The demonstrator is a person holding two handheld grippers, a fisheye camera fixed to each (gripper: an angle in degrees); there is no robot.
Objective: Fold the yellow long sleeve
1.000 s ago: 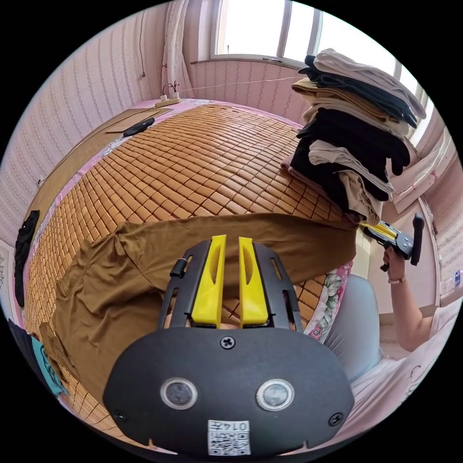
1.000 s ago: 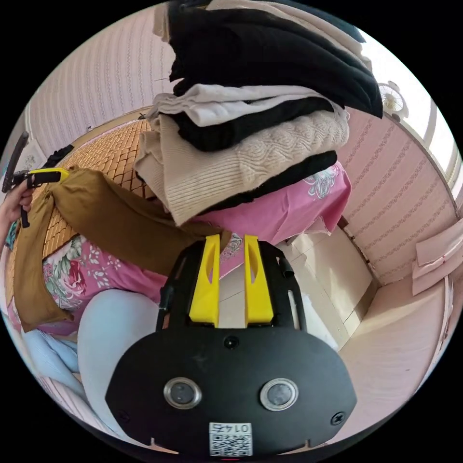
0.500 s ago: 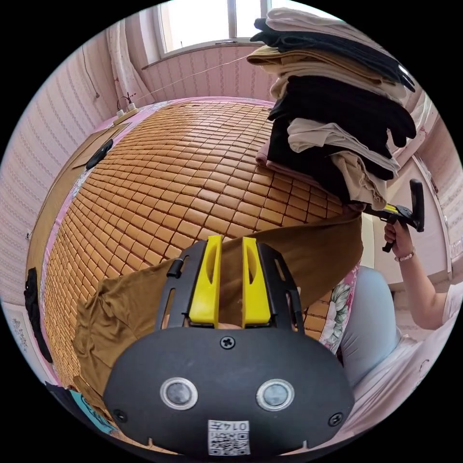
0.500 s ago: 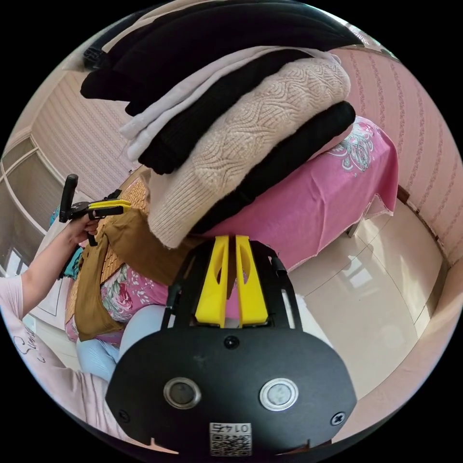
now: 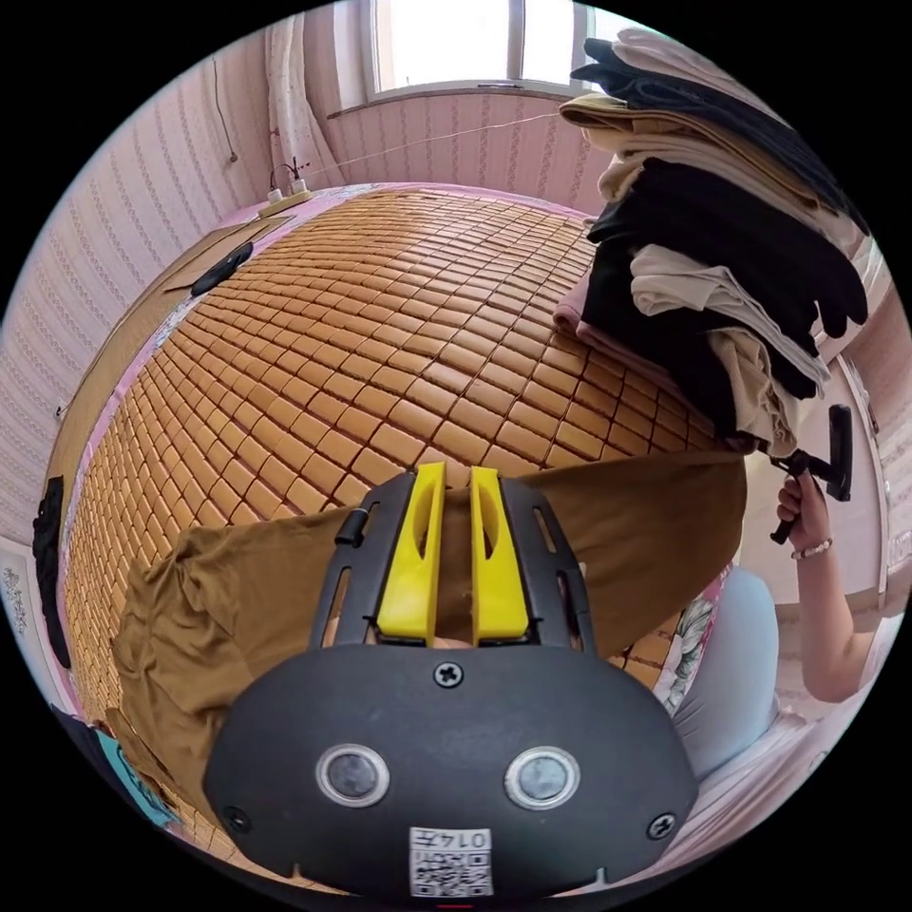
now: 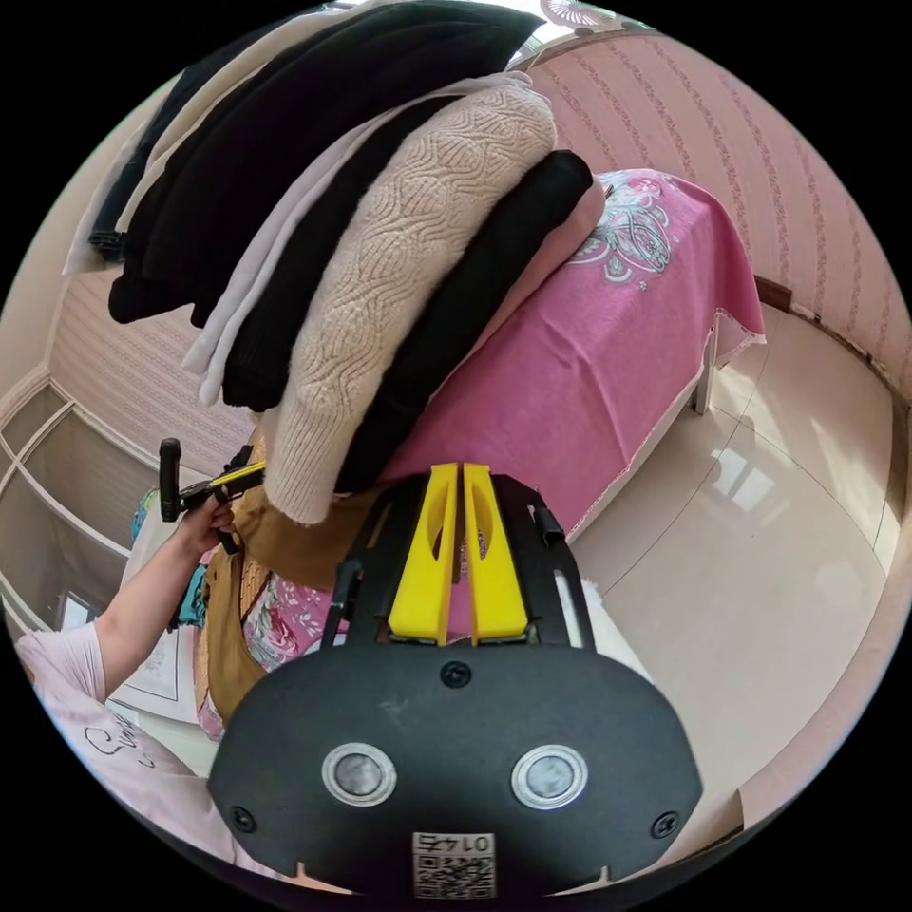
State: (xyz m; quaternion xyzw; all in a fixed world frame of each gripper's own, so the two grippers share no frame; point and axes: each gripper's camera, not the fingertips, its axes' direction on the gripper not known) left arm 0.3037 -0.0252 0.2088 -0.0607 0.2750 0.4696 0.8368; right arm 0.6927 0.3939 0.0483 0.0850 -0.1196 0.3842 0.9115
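Tongs [image 5: 454, 556] on the left pinch the yellow long sleeve [image 5: 617, 522]; right tongs [image 6: 456, 556] nearly closed, their hold on cloth unclear.

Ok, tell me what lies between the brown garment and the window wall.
In the left gripper view, bare bamboo mat lies between the garment and the window wall.

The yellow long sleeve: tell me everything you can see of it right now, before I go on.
The yellow long sleeve looks mustard-brown, a thin, soft knit. It is stretched in a band across the near edge of the bamboo mat, with the far end bunched in wrinkles. The left gripper has its fingers closed on the upper edge. The other end runs under the stack of folded clothes toward the right gripper, whose fingers are shut; whether they pinch the fabric cannot be told. Part hangs over the flowered pink sheet.
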